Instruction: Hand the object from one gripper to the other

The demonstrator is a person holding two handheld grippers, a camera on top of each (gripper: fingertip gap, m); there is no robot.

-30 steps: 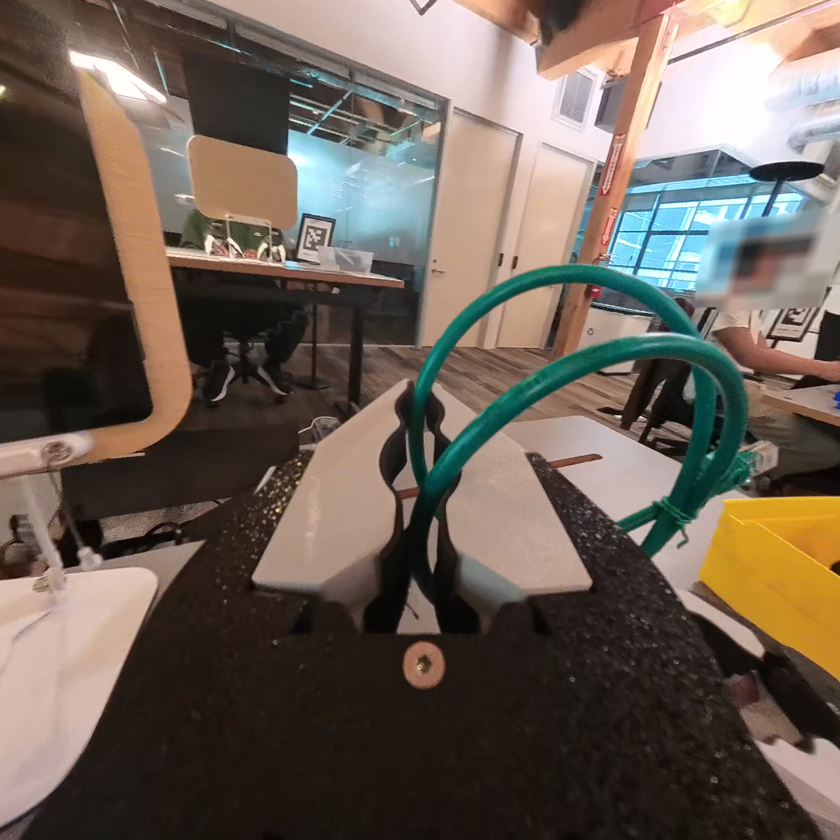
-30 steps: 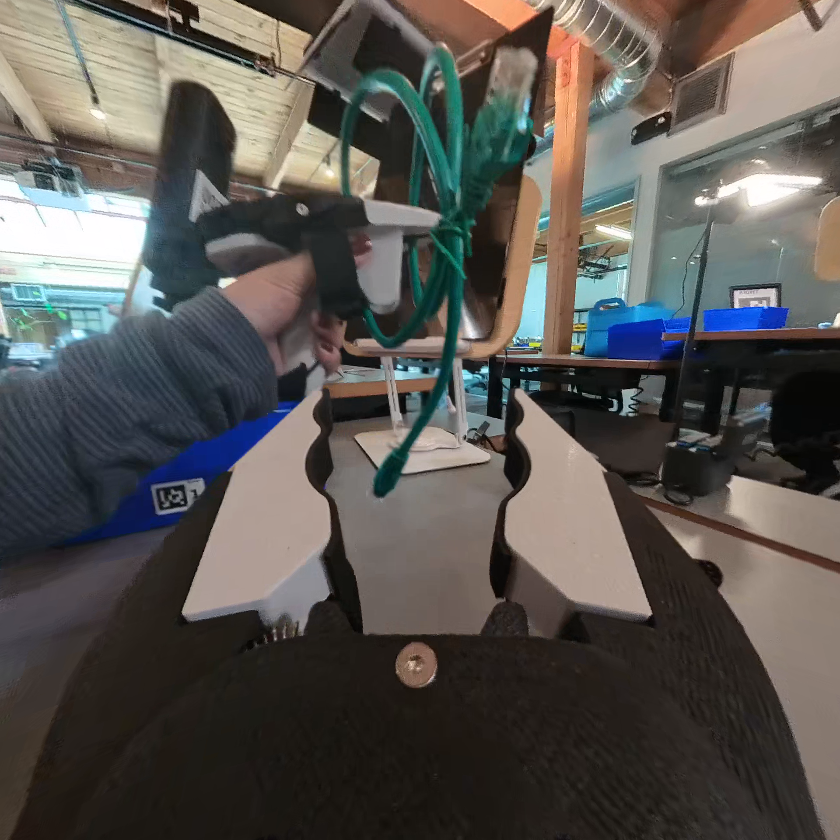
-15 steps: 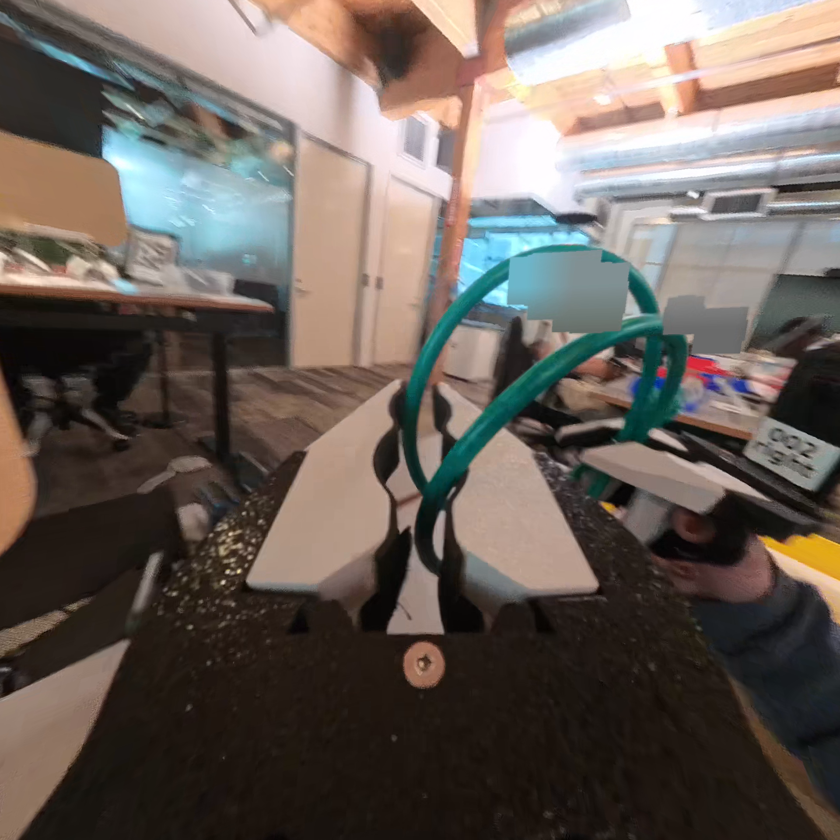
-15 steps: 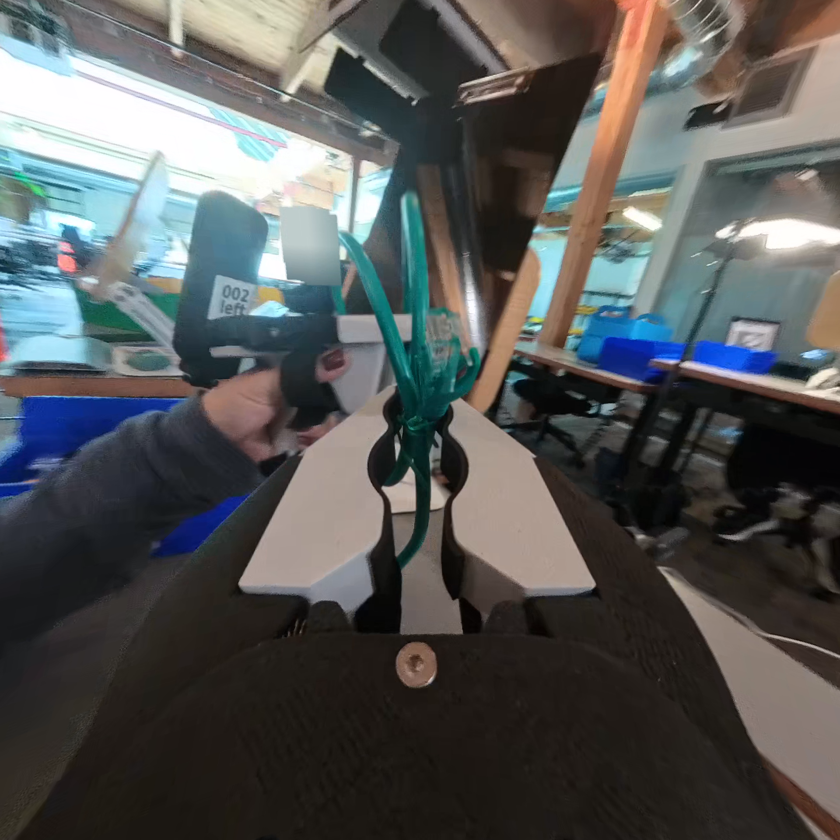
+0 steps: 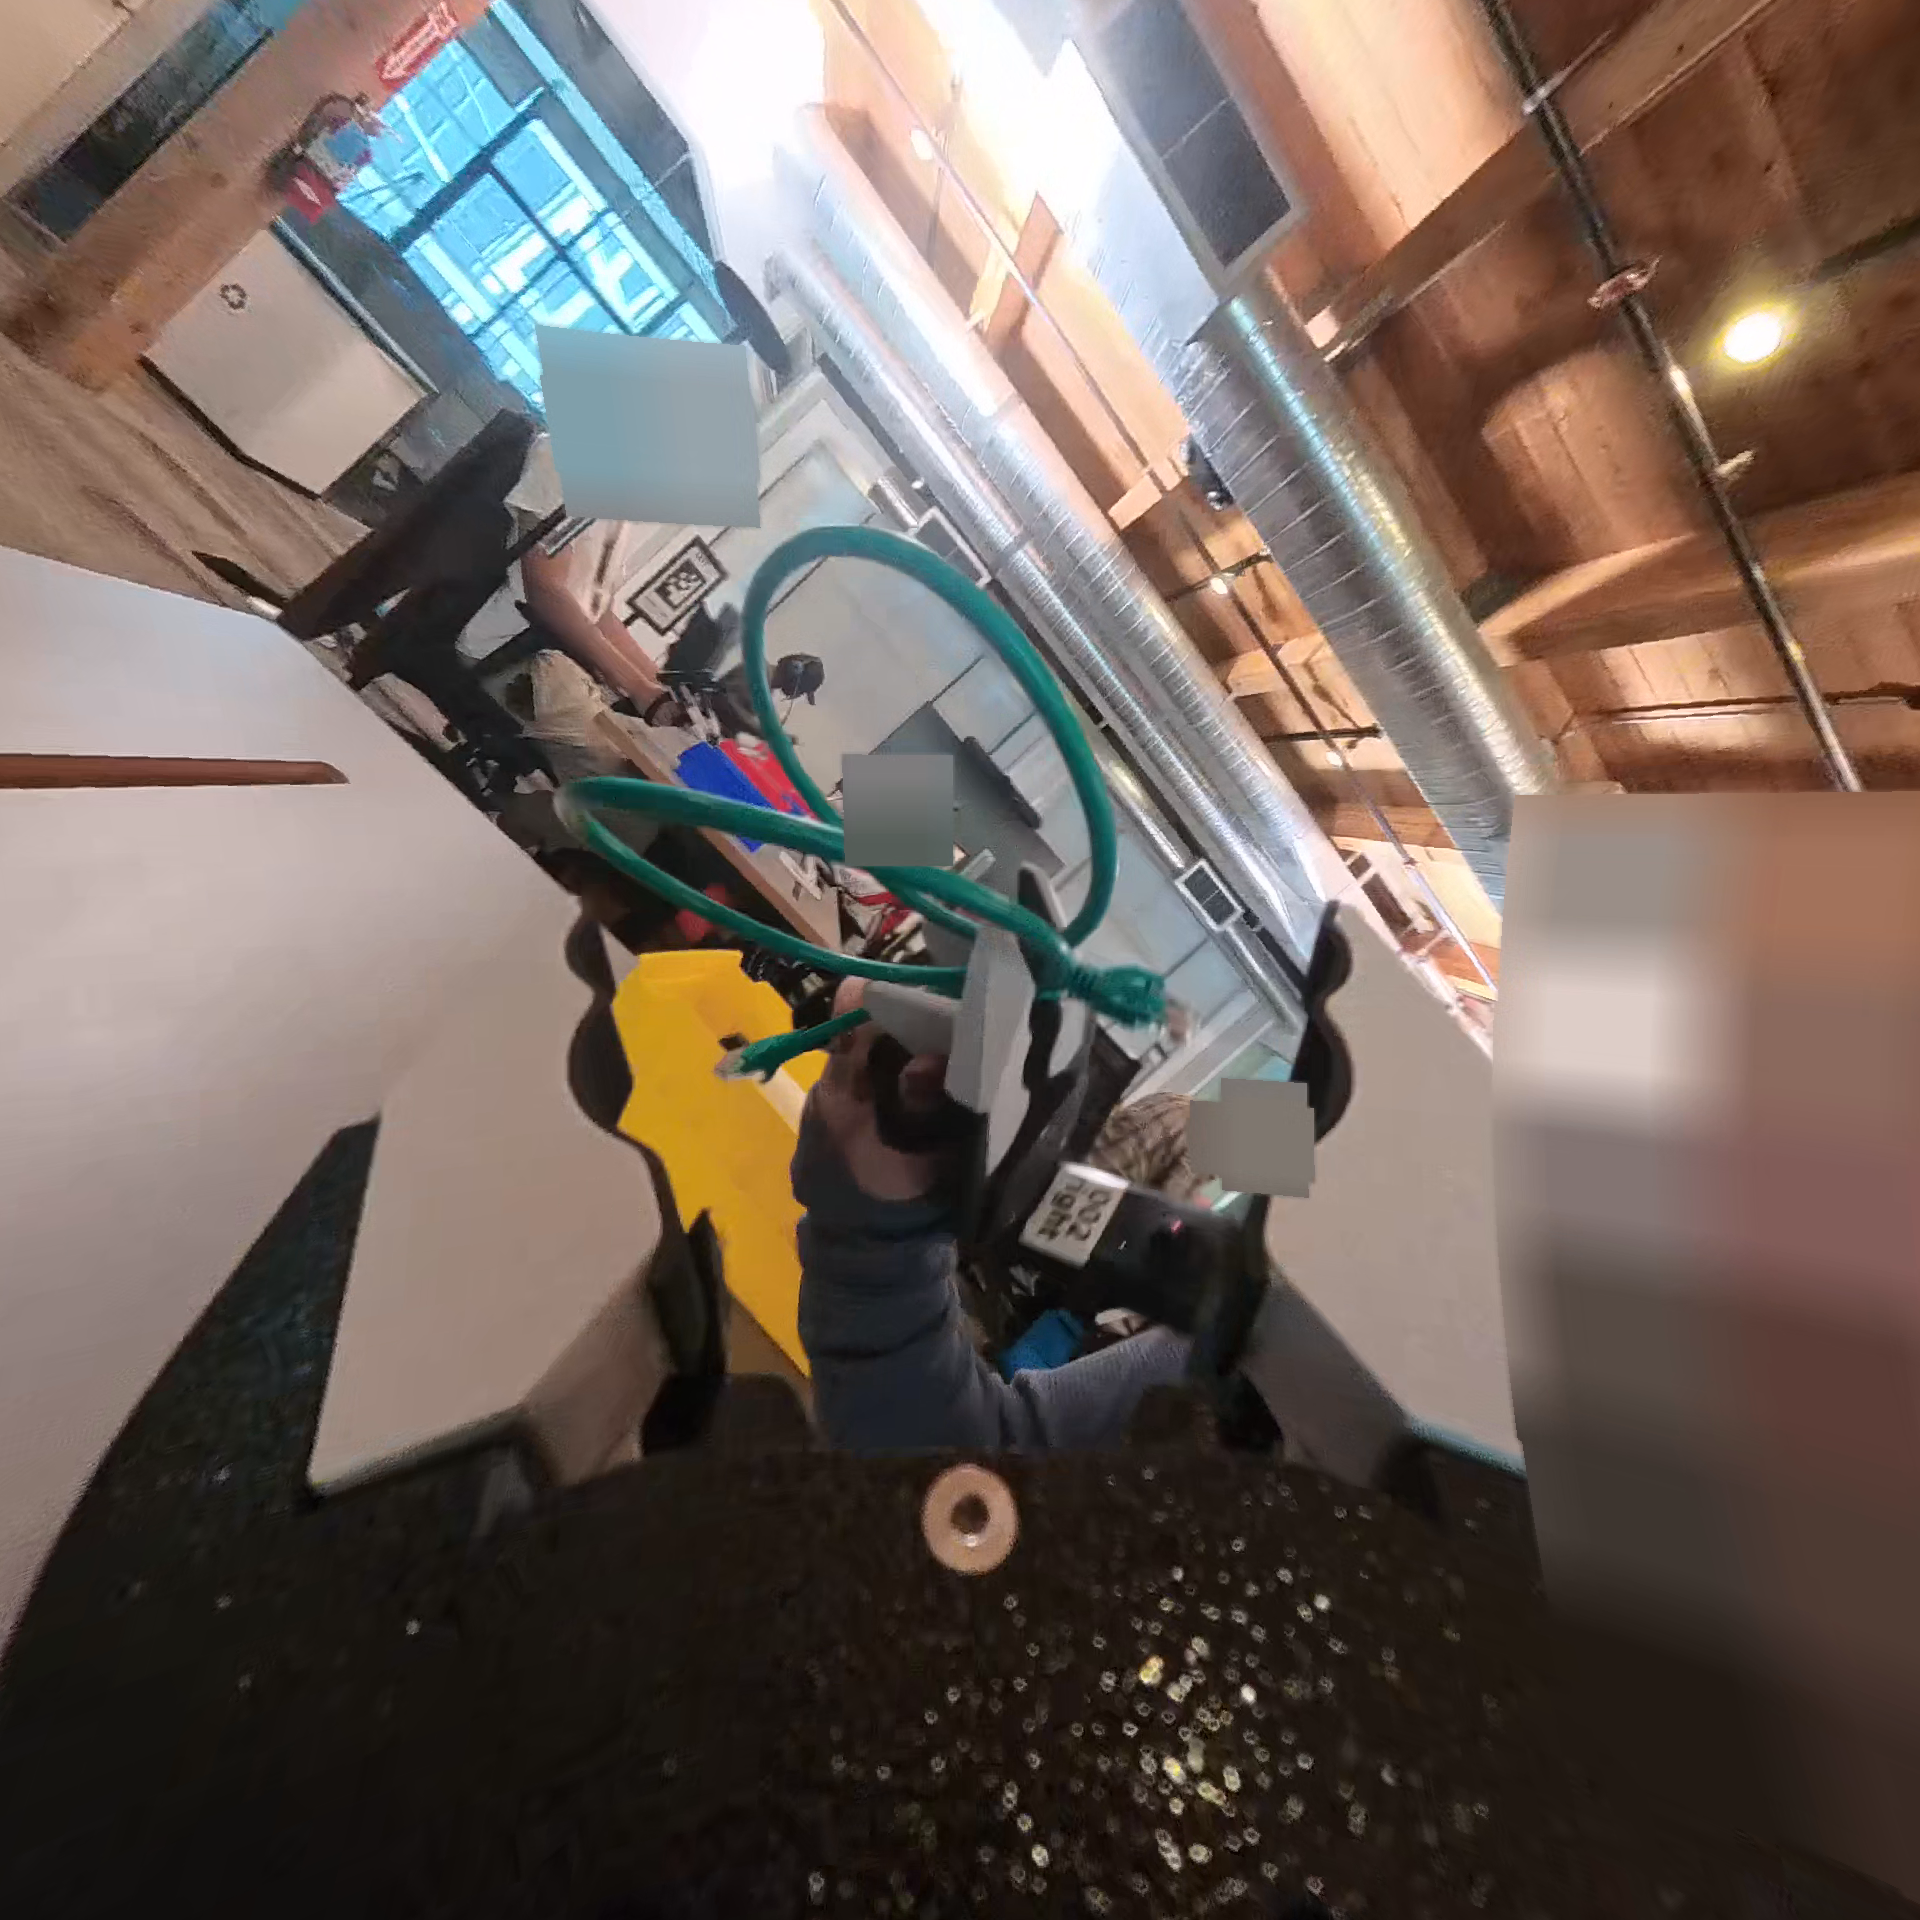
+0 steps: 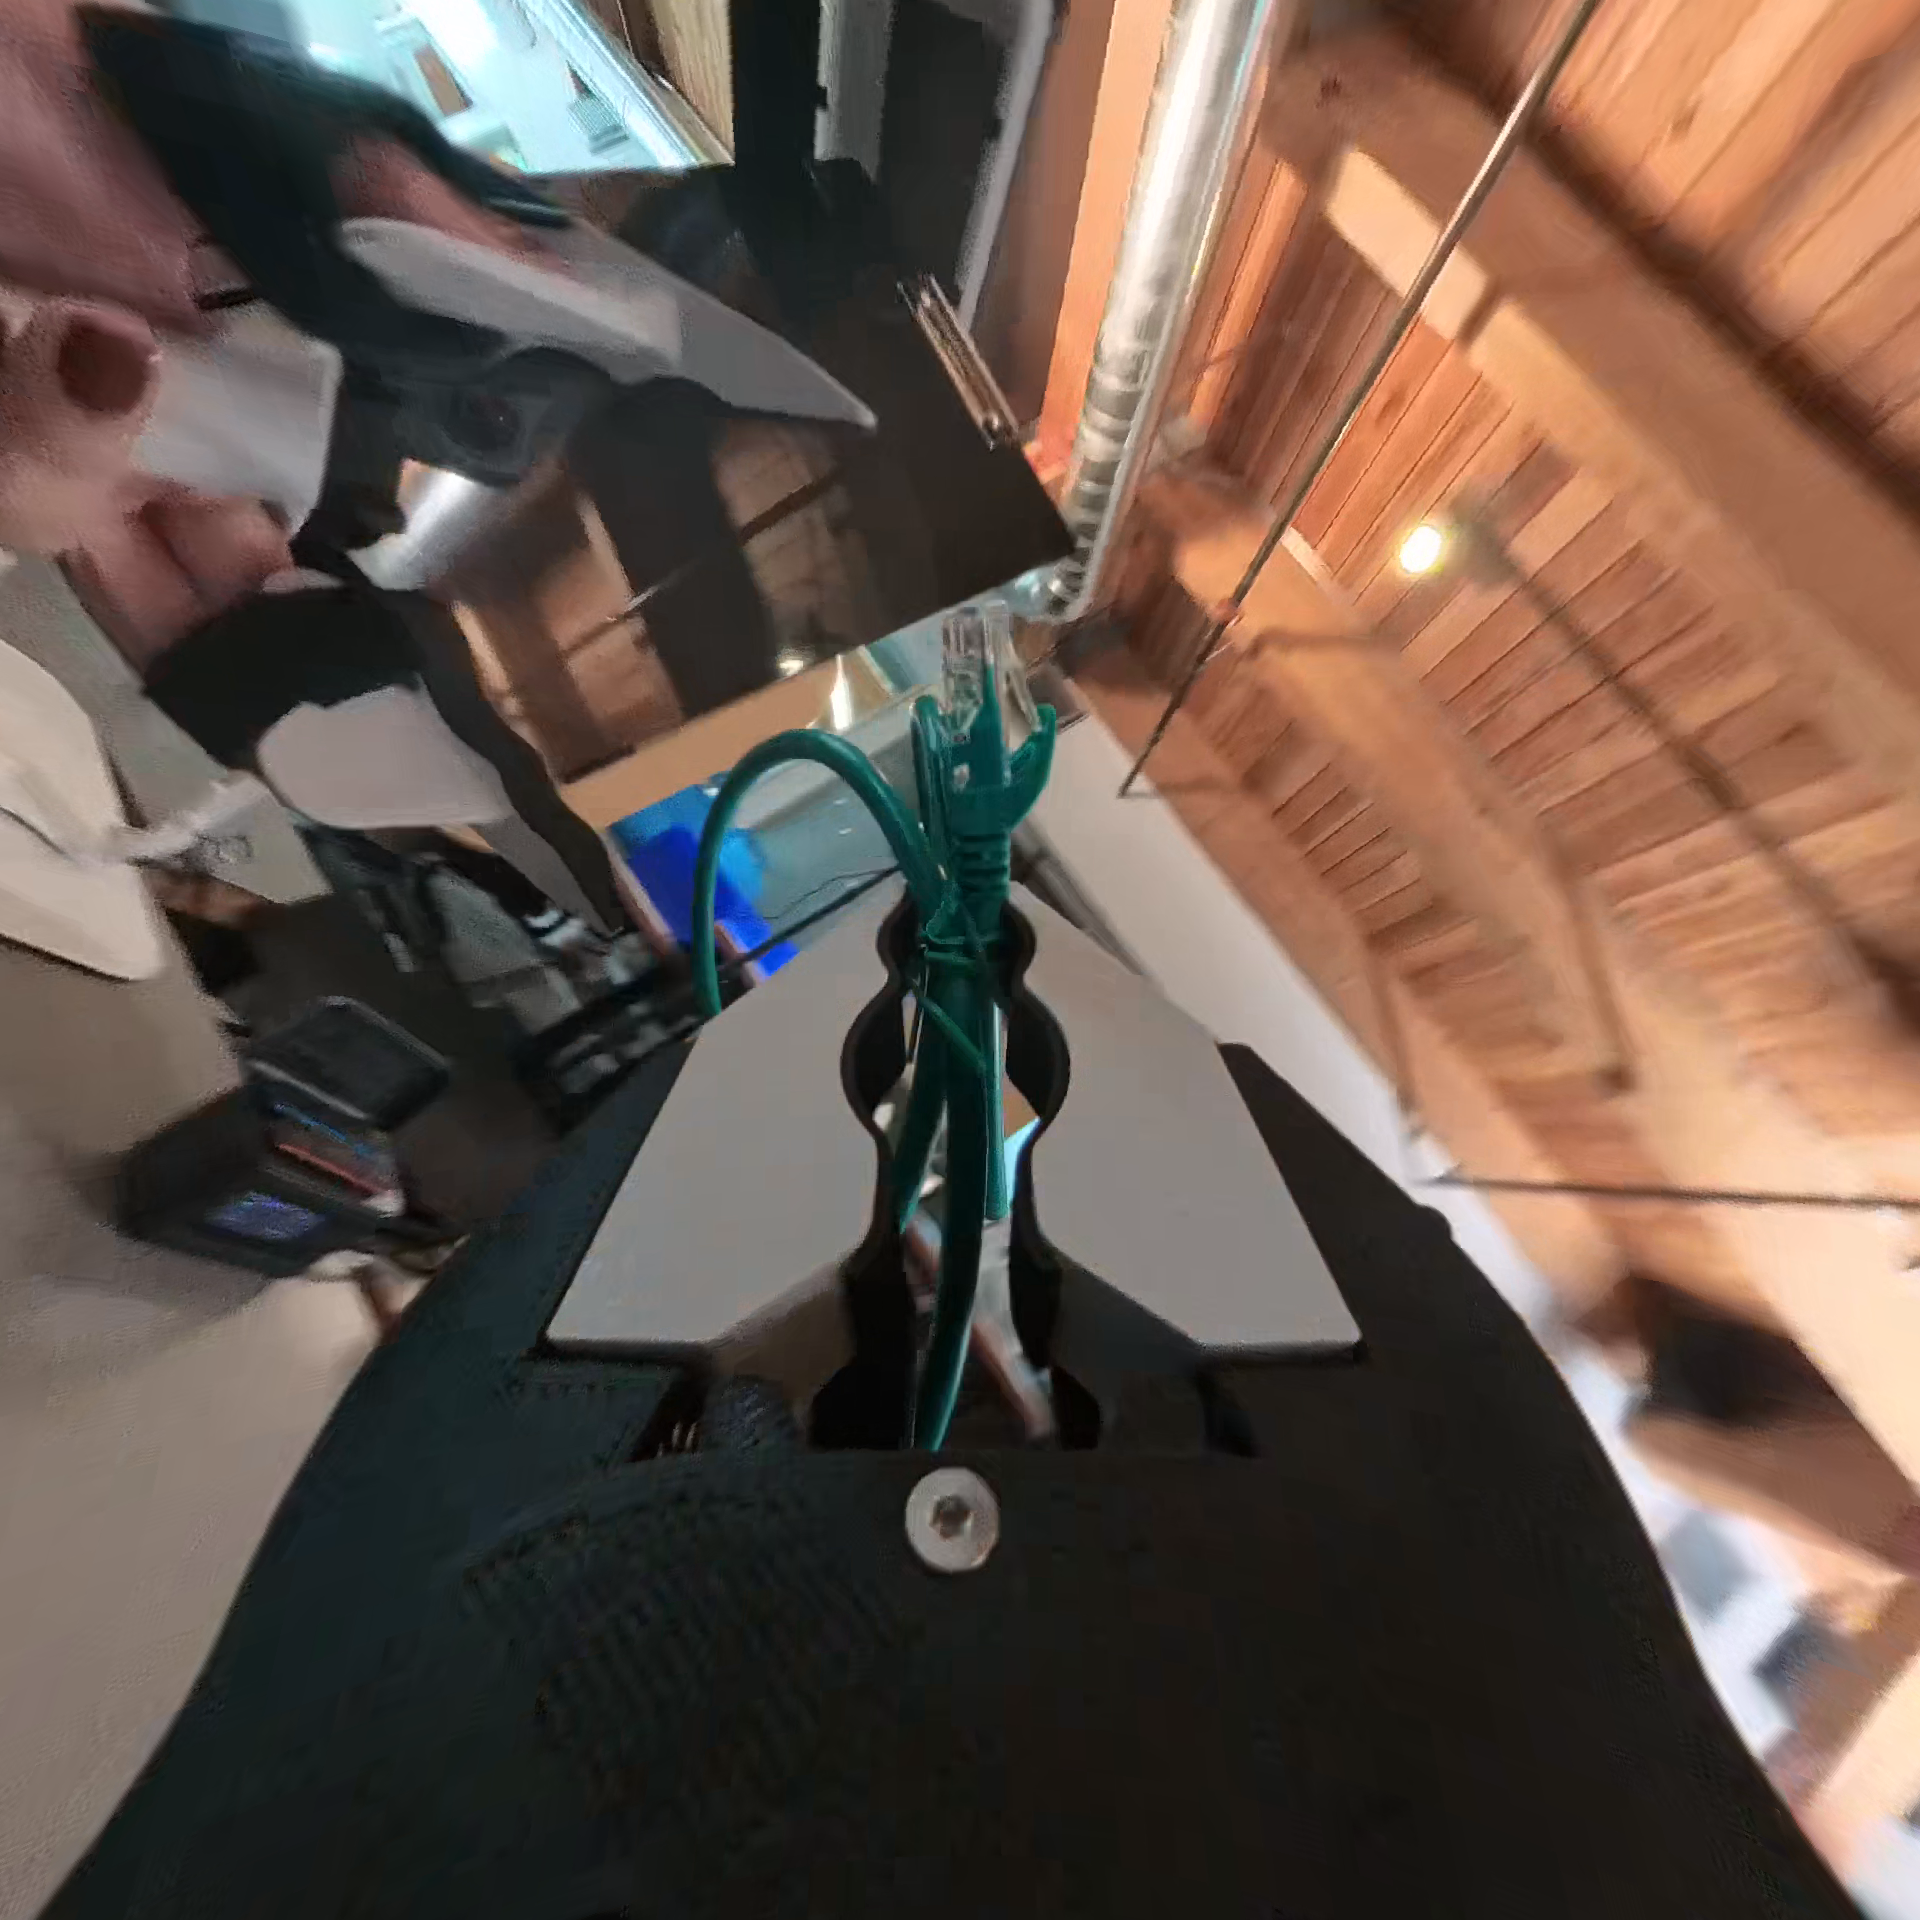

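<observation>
My left gripper [image 5: 956, 1122] has let go, fingers wide apart; the cable [image 6: 961, 997] now sits clamped only in my right gripper [image 6: 956, 1049], ahead. Handover looks done.

Green cable [image 6: 961, 997], yellow bin [image 5: 717, 1081]

Left black-bodied gripper with pale grey fingers [image 5: 961, 1049] spread wide, nothing between the jaws, rolled well over to one side. Seen from the right wrist view, up at upper left, blurred, gripped by a bare hand [image 6: 94, 416]. Right black gripper with pale grey fingers [image 6: 954, 945] pinched tight, jaws nearly meeting, clamped on the bundle held between them. From the left wrist view, right gripper raised ahead, fingers upward, carried by a hand [image 5: 883, 1091] in a blue-grey sleeve [image 5: 894, 1320].
</observation>
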